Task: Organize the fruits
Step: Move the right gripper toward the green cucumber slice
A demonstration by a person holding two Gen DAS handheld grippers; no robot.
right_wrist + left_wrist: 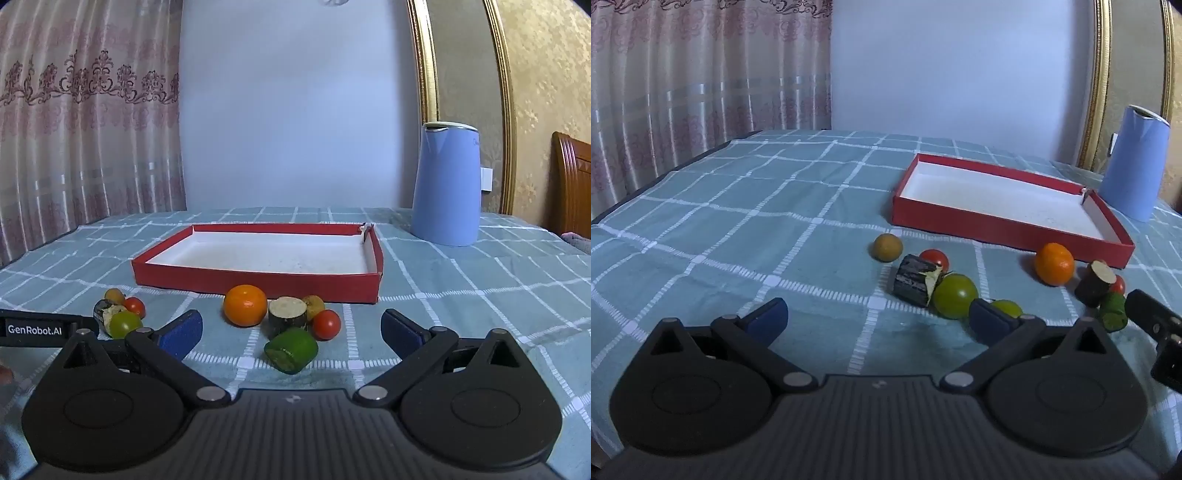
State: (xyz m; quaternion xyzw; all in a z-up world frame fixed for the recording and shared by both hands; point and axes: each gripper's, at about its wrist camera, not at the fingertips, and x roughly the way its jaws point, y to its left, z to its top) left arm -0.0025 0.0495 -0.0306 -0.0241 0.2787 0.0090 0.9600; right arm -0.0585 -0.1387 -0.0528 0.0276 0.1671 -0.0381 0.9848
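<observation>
Left claw (879,319): I am holding it released, empty.
Right claw (291,328): I am keeping it released above the green chunk (291,350).
Fruits: lying on the tabletop (461,295) before the red tray (255,282), orange (245,305) nearest it.

Checked tablecloth (461,295) bears red tray (255,282), kettle (445,184), scattered fruit (245,305)

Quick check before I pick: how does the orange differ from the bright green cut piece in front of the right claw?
The orange is whole and round; the green cut piece is a short cylinder lying tilted, flat cut face showing. The orange sits nearer the red tray; the green piece lies closest to the right claw. Both rest on the checked tablecloth, outside the tray, ungrasped.
</observation>
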